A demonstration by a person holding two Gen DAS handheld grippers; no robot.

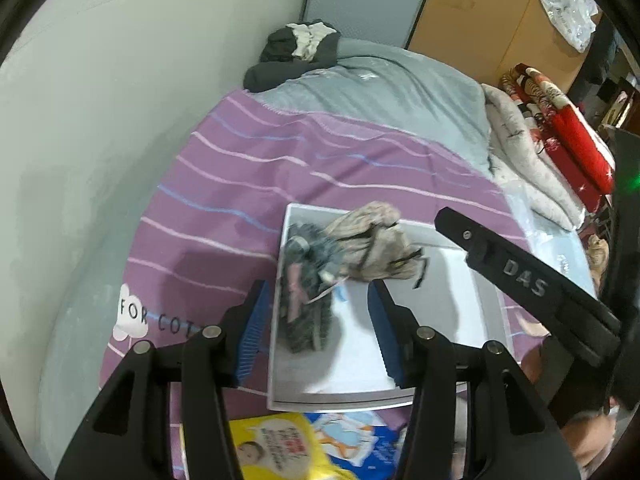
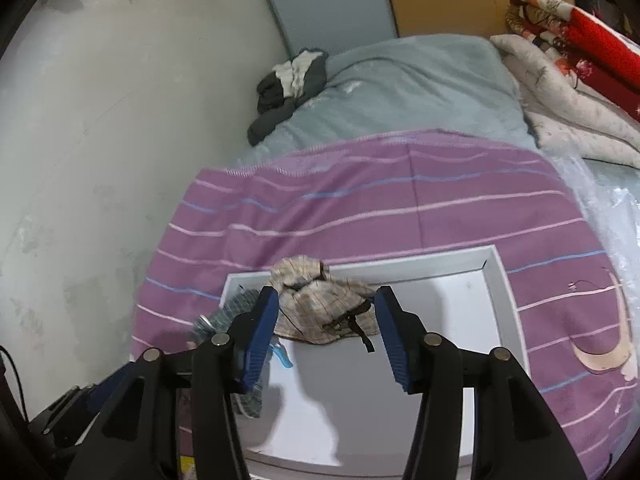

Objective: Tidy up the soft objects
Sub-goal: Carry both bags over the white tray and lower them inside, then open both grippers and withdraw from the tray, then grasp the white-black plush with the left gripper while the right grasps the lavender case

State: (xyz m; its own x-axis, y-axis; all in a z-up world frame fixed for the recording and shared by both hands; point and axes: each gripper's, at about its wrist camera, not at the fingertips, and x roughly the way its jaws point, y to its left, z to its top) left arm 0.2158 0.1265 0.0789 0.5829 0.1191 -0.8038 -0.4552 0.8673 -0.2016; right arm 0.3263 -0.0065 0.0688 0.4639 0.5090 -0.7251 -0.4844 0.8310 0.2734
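A white shallow box [image 1: 472, 292] [image 2: 496, 292] lies on the purple striped blanket [image 1: 248, 168] [image 2: 400, 208]. In its left end lie a beige plaid cloth hat [image 1: 372, 244] [image 2: 320, 304] and a dark grey knitted item [image 1: 306, 312] [image 2: 224, 316]. My left gripper [image 1: 316, 304] is open and empty, held above the grey item. My right gripper [image 2: 326, 308] is open and empty, its fingers on either side of the beige hat, just above it. The right gripper's black body also shows in the left wrist view [image 1: 524, 280].
A yellow and blue package [image 1: 304, 448] lies in front of the box. A dark and white garment pile [image 1: 296, 52] [image 2: 288, 84] sits by the wall on grey bedding [image 1: 380, 84]. Folded red and pale quilts [image 1: 560, 140] [image 2: 580, 80] lie at the right.
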